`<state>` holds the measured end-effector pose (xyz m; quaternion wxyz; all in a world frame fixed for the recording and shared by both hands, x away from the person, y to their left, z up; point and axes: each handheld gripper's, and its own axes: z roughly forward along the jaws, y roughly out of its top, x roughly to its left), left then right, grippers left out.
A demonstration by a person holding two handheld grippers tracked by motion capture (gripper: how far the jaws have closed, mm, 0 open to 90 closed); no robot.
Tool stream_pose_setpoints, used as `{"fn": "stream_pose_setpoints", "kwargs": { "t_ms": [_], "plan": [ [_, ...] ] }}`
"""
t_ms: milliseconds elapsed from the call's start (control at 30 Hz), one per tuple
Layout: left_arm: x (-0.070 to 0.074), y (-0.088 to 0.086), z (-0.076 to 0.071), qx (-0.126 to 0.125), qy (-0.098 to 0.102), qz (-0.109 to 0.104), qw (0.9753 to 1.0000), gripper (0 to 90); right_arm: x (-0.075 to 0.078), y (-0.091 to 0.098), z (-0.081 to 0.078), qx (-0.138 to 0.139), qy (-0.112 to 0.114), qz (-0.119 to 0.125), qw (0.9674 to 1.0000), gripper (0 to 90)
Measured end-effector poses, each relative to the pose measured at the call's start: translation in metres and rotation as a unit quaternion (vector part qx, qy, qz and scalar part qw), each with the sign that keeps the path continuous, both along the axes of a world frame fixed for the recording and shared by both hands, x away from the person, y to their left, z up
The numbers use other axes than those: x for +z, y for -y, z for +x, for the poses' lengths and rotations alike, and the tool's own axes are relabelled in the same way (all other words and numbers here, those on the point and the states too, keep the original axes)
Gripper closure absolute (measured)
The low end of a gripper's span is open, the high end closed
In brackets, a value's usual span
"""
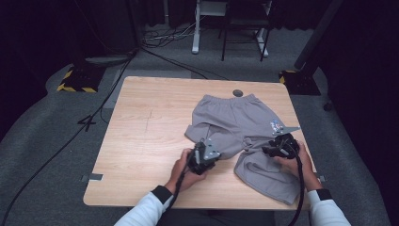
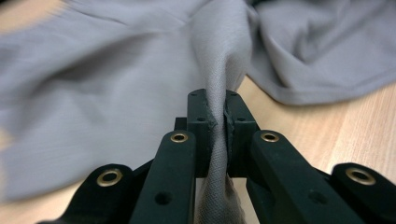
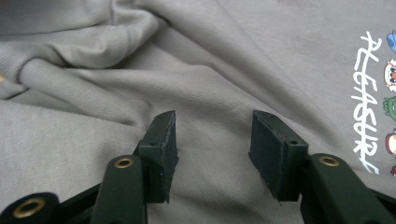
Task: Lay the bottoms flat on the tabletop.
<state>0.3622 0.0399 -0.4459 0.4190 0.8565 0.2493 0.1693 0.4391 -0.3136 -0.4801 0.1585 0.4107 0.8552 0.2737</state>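
Grey shorts [image 1: 235, 125] with a small printed logo [image 1: 275, 125] lie crumpled on the right half of the wooden table [image 1: 146, 132], waistband toward the far edge. My left gripper [image 1: 205, 151] sits at the hem of the left leg and is shut on a pinched fold of the grey shorts [image 2: 219, 70], which rises between its pads [image 2: 201, 122]. My right gripper [image 1: 277, 147] hovers over the right leg near the logo [image 3: 366, 102]; its jaws stand apart above the shorts [image 3: 210, 84] with no cloth between the pads [image 3: 164, 154].
A dark round hole [image 1: 238, 92] marks the table's far edge behind the waistband. Bare wood lies to the left of the shorts. Cables [image 1: 56, 150] trail over the grey floor, and a white desk frame [image 1: 197, 28] stands behind the table.
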Motion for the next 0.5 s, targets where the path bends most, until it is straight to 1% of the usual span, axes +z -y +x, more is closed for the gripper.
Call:
{"fn": "stream_pose_setpoints", "kwargs": {
  "t_ms": [67, 100, 133, 167, 200, 233, 267, 300, 333, 367, 400, 467, 500],
  "plan": [
    [0.015, -0.029, 0.003, 0.024, 0.006, -0.028, 0.9993, 83.6, 0.0, 0.001, 0.001, -0.005, -0.004, 0.005, 1.0, 50.2],
    [0.021, -0.045, 0.004, 0.04, 0.007, -0.041, 0.9983, 83.6, 0.0, 0.002, 0.001, -0.011, -0.005, 0.005, 0.9999, 50.1],
    [0.025, -0.061, 0.006, 0.056, 0.004, -0.057, 0.9968, 83.5, 0.0, 0.003, 0.002, -0.016, -0.005, 0.005, 0.9998, 50.1],
    [0.028, -0.077, 0.008, 0.072, 0.0, -0.069, 0.9951, 83.5, 0.0, 0.003, 0.002, -0.02, -0.004, 0.002, 0.9998, 50.3],
    [0.029, -0.092, 0.01, 0.09, -0.006, -0.076, 0.993, 83.4, 0.0, 0.003, 0.003, -0.028, 0.001, -0.006, 0.9996, 50.4],
    [0.029, -0.108, 0.011, 0.113, -0.009, -0.085, 0.9899, 83.2, 0.0, 0.004, 0.004, -0.033, 0.005, -0.01, 0.9994, 50.8],
    [0.027, -0.123, 0.012, 0.132, -0.018, -0.094, 0.9866, 83.2, 0.0, 0.005, 0.004, -0.037, 0.003, -0.006, 0.9993, 51.9],
    [0.024, -0.137, 0.012, 0.155, -0.023, -0.098, 0.9827, 83.1, -0.001, 0.007, 0.005, -0.04, 0.001, 0.002, 0.9992, 52.0],
    [0.019, -0.15, 0.012, 0.178, -0.025, -0.094, 0.9792, 82.8, -0.001, 0.008, 0.006, -0.044, -0.003, 0.006, 0.999, 51.9],
    [0.014, -0.163, 0.012, 0.197, -0.034, -0.095, 0.9752, 82.7, -0.001, 0.009, 0.007, -0.048, -0.003, 0.008, 0.9988, 51.9],
    [0.009, -0.175, 0.012, 0.214, -0.046, -0.102, 0.9704, 82.4, -0.001, 0.009, 0.007, -0.053, -0.002, 0.007, 0.9986, 51.9],
    [-0.002, -0.197, 0.009, 0.25, -0.077, -0.121, 0.9576, 81.4, -0.001, 0.01, 0.008, -0.06, 0.001, 0.001, 0.9982, 51.8],
    [-0.007, -0.206, 0.007, 0.261, -0.088, -0.121, 0.9536, 81.4, -0.001, 0.01, 0.008, -0.064, 0.003, -0.003, 0.9979, 51.7]
  ]
}}
